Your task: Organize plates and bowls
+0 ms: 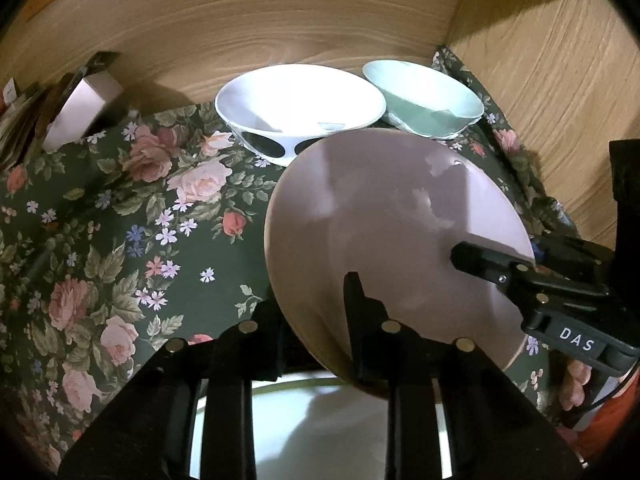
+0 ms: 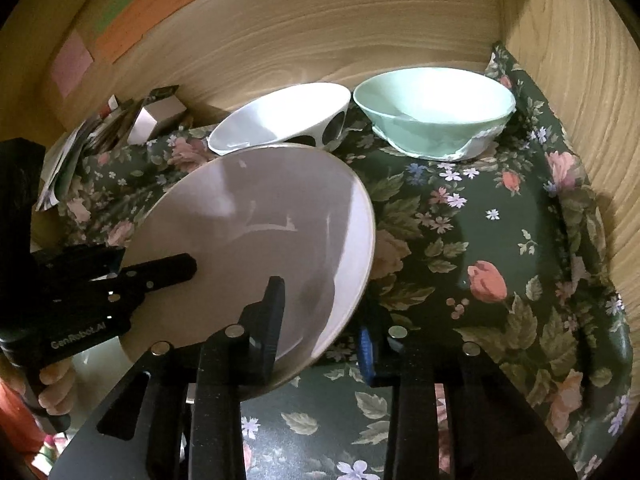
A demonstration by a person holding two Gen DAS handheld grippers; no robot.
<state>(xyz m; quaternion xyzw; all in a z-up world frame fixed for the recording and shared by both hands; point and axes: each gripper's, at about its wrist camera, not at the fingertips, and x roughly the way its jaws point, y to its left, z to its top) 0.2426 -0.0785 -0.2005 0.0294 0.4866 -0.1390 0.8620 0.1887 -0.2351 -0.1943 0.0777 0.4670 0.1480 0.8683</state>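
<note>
Plate: I hold the round pale pink glossy plate tilted above the dark green floral tablecloth.
Left gripper: clamped on the plate's near rim.
Right gripper: clamped on the plate's rim too.
Bowls: white bowl with black oval spots just behind the plate; mint green bowl beside it, both against the wooden back wall.

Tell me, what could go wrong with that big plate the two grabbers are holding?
1. The pink plate is tilted and pinched only at its rim by the left gripper and right gripper, so it might slip.
2. The white bowl sits right behind the plate's far edge and could get bumped.
3. The mint bowl looks cracked along its base, so a knock may worsen it.
</note>
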